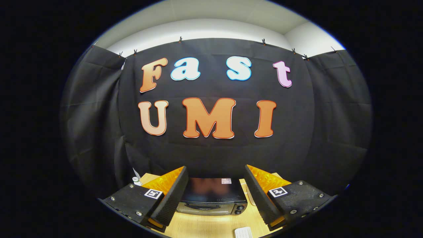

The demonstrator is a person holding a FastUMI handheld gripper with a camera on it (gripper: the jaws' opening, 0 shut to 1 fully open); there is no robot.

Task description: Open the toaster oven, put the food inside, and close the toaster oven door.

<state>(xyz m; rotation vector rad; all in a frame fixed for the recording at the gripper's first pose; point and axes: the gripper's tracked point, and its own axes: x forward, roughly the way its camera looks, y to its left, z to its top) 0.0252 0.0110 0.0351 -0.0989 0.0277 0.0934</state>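
Gripper view: jaws apart, empty, framing one closed toaster oven (211, 198) on the wooden table (205, 226)

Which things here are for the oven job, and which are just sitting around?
For the job:
- toaster oven, door shut, beyond the fingers
- gripper, fingers open and holding nothing

Just lying about:
- small bottle left of the oven
- white ridged thing on the wooden table

Toaster oven (211, 198): black top, silver front, door shut, handle across front, two knobs beside door; stood upright on wooden table, beyond spread fingers.
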